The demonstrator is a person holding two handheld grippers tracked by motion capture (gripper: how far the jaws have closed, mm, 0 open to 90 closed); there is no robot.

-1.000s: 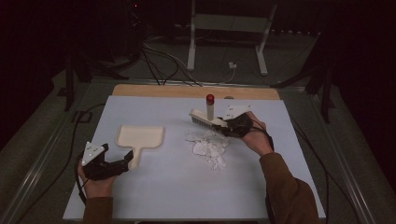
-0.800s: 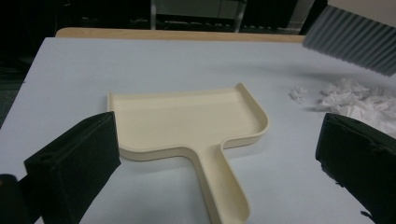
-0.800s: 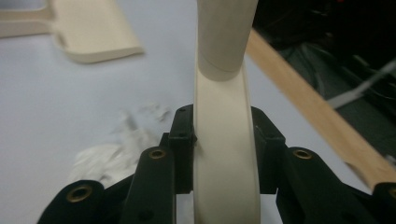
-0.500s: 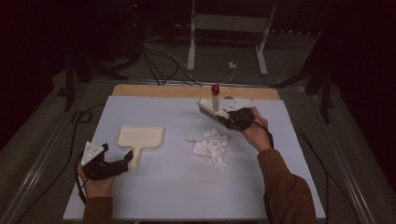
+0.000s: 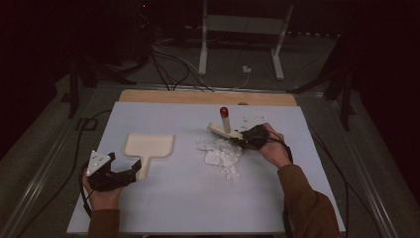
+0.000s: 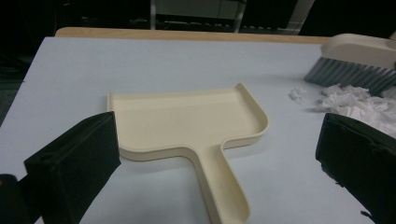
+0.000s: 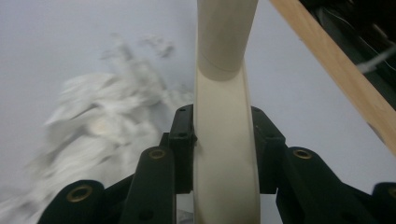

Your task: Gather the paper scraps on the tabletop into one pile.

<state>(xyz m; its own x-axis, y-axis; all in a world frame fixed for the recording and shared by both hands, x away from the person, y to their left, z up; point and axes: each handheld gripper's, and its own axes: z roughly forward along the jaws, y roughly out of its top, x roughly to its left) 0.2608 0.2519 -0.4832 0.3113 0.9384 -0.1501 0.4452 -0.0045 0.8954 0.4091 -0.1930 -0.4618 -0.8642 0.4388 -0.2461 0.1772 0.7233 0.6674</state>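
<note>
Right gripper (image 5: 236, 138): jaws clenched on the brush (image 5: 224, 130) handle.
Left gripper (image 5: 130, 173): jaws released, flanking the dustpan (image 6: 187, 122).
Paper scraps (image 5: 220, 154): heaped on the counter (image 5: 188, 198) beside the brush.

I see a pale blue-grey table top (image 5: 163, 208) with a strip of bare wood (image 5: 208, 97) along its far edge. Beyond it the room is dark. A grey floor (image 5: 163, 74) carries loose black cables (image 5: 163, 59), a white plug (image 5: 245, 70) and the two legs of a light metal stand (image 5: 240, 25). Dark stand legs (image 5: 79, 74) rise at both sides.
</note>
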